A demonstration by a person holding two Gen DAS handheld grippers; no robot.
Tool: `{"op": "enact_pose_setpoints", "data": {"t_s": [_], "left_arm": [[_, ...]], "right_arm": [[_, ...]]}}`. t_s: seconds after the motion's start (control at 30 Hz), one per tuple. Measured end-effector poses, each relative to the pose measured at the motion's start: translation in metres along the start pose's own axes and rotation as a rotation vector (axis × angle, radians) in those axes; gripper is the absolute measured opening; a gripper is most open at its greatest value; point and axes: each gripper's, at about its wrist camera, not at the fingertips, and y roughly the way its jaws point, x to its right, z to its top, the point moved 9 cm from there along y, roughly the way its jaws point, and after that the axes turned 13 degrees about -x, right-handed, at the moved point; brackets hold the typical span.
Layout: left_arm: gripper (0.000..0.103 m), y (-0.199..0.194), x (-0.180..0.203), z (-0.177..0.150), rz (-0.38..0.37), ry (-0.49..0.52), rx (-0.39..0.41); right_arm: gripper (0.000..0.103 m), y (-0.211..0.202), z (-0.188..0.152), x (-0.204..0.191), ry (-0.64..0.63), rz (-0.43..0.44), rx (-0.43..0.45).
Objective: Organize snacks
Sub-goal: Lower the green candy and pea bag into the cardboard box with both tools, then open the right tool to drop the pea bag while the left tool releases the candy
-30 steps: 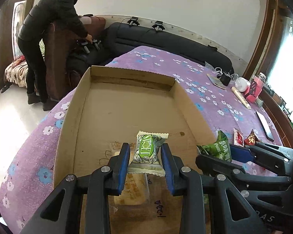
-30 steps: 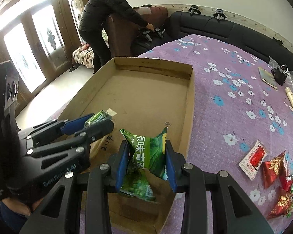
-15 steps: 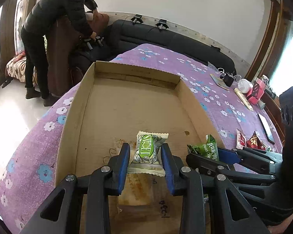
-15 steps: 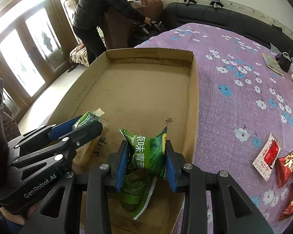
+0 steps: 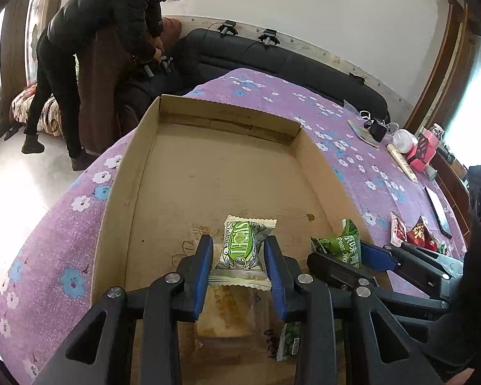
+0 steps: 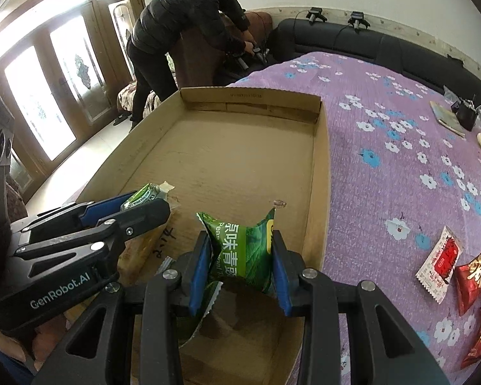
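left claw [image 5: 237, 258] grips pastry pack [image 5: 244, 250] | right claw [image 6: 240, 261] grips pea bag [image 6: 243, 252] | both over box [image 6: 319, 173] near end | lower to floor, release side by side

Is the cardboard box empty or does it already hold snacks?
Nearly empty: the cardboard box floor is mostly bare; one green packet lies at its near end.
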Motion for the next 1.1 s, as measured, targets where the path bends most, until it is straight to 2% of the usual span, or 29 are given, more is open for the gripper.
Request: {"op": "enact_pose_setpoints", "data": {"t_s": [0.27,0.53,0.7,1.1], "left_arm": [[0.035,0.003,0.003,0.000,0.008,0.013,-0.003],[0.039,0.002,0.004,0.000,-0.011,0.016,-0.003],[0.040,0.000,0.002,0.000,-0.024,0.006,0.001],[0.040,-0.002,-0.002,-0.001,-0.045,-0.006,0.008]], "right_arm": [[0.040,-0.005,-0.005,-0.007,-0.032,-0.021,0.020],[0.054,-0.015,-0.006,-0.011,-0.070,-0.064,0.062],[0.058,-0.022,-0.005,-0.013,-0.093,-0.109,0.092],[0.074,-0.036,0.001,-0.010,-0.107,-0.192,0.164]]}}
